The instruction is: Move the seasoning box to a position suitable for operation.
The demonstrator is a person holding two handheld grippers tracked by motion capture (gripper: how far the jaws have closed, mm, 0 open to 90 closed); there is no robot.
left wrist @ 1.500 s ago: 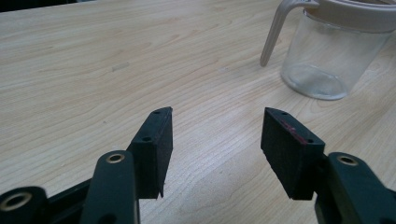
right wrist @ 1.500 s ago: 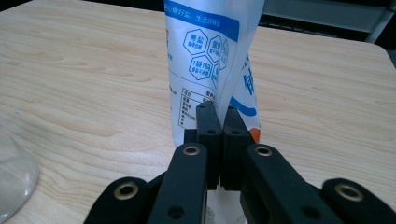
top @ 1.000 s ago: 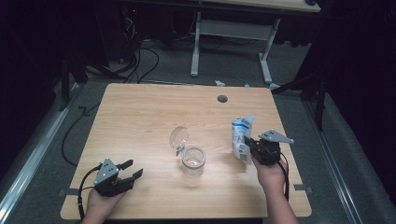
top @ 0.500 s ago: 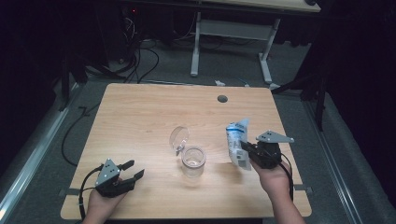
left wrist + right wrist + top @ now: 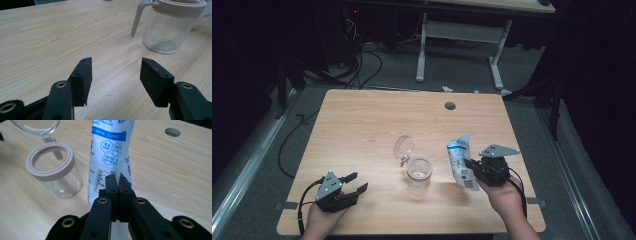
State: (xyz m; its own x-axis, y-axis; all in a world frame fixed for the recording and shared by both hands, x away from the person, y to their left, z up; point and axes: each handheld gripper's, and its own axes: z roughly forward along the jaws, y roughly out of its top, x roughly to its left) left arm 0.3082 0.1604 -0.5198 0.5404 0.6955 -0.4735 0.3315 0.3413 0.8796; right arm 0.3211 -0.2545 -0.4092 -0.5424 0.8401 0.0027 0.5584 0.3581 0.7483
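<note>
High view, wooden table [image 5: 362,130]: one round cable hole [image 5: 450,105] near the far edge, right of centre

Item 1, pouch [image 5: 460,160]: white and blue soft packet, upright, slightly tilted, near the right edge toward the near side. Right gripper view shows blue hexagon badges and a printed table with small characters on its face [image 5: 110,147]; the writing is too small to read; a few larger blue letters at the fold are cut off. No brand can be made out

Item 2, jar [image 5: 419,173]: clear glass, beige ring at the mouth, standing empty near the middle of the table toward the near edge, just left of the pouch and apart from it. Clear round lid [image 5: 403,147] hinged open, standing up behind the mouth on a beige arm

Item 3, right gripper [image 5: 473,167]: held in the right hand [image 5: 504,197], jaws pressed together on a fold low on the pouch; grey three-cornered plate on top

Item 4, left gripper [image 5: 353,182]: held in the left hand [image 5: 319,220] at the near left corner, jaws spread wide with nothing between them, well apart from the jar. Left gripper view shows bare wood between the pads, the jar [image 5: 170,27] ahead to the right

Surroundings: grey floor, cables, white desk legs beyond the far edge
</note>
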